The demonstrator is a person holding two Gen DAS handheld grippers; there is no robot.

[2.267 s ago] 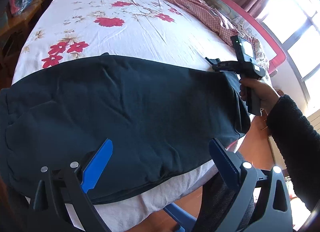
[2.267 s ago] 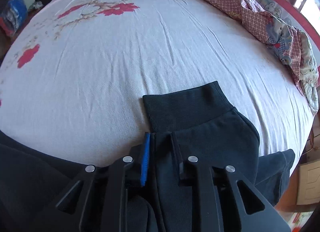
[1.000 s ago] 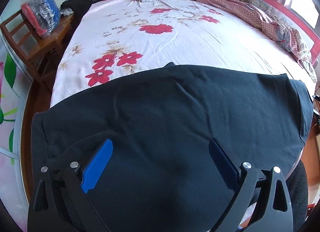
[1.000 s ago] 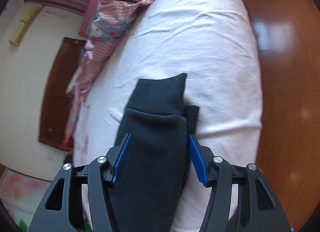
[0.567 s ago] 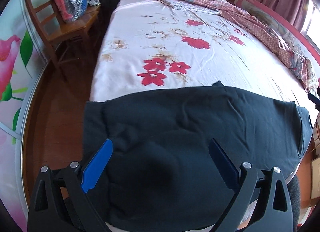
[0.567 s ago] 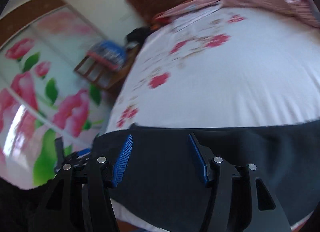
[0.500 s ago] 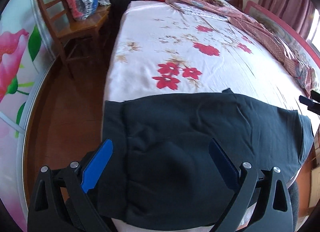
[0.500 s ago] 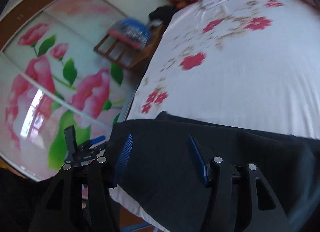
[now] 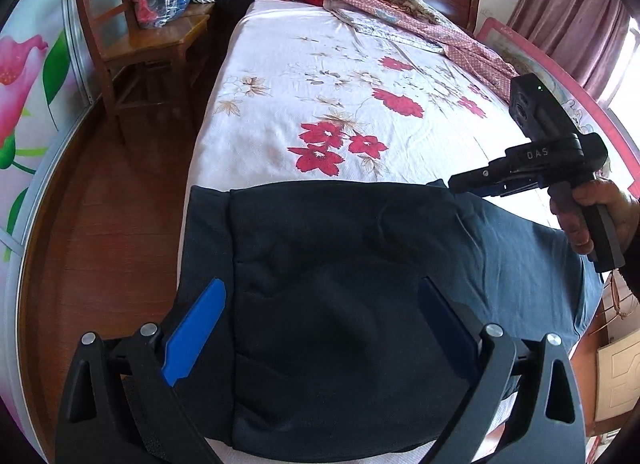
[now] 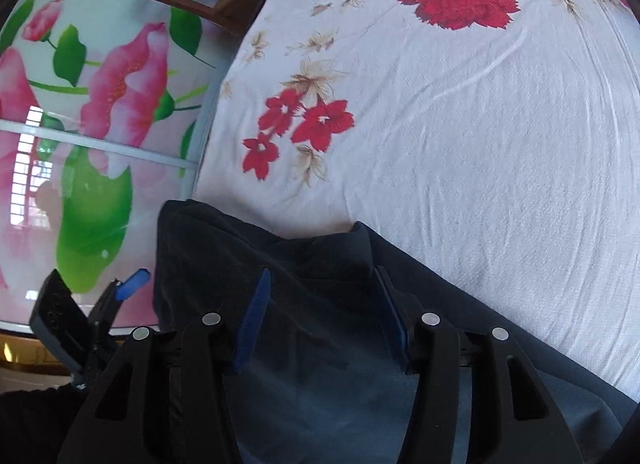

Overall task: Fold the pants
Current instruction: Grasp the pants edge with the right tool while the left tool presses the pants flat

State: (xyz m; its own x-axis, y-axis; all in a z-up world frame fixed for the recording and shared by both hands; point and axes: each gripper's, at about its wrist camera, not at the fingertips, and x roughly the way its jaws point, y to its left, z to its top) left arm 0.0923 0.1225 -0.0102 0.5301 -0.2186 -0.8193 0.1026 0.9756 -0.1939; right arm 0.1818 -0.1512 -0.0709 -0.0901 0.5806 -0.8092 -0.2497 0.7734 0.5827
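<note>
The dark navy pants [image 9: 360, 264] lie folded lengthwise across the foot of the bed, waistband at the left edge. My left gripper [image 9: 320, 312] is open and empty, hovering above the waist end. My right gripper [image 10: 320, 304] is open and empty above the pants' far edge, near a small fabric corner [image 10: 360, 236]. In the left wrist view the right gripper [image 9: 472, 184] shows at the right, held by a hand, over the far edge of the pants. The left gripper [image 10: 128, 288] shows at the lower left of the right wrist view.
The bed [image 9: 340, 76] has a white sheet with red flowers. A crumpled pink quilt [image 9: 420, 24] lies along its far side. A wooden chair [image 9: 152, 44] with a plastic-wrapped bundle stands left of the bed. A flowered wardrobe door [image 10: 80, 104] is at the left.
My right gripper let go of the pant cuff it was shut on, opened, and swung left to the middle of the pants' far edge. My left view shifted toward the waistband end.
</note>
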